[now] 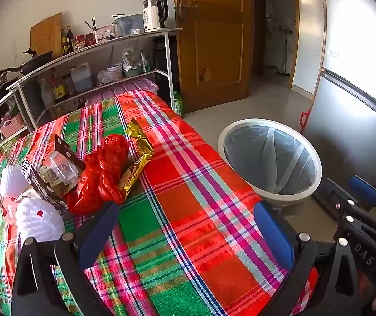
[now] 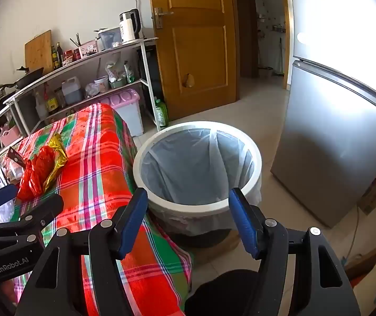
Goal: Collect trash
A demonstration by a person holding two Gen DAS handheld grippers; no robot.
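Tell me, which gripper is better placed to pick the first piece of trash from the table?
Left. The left gripper hangs open beside the red plastic bag; the right gripper faces the trash bin.

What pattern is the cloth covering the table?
A plaid tablecloth in red and green with pink, white and blue stripes, clearest in the left wrist view.

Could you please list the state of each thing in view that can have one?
left gripper: open, empty, above the cloth.
right gripper: open, empty, by the bin.
trash bin: upright, lined, looks empty.
red plastic bag: crumpled, on the table.
gold wrapper: torn open, beside the bag.
wooden door: open.
fridge: shut.
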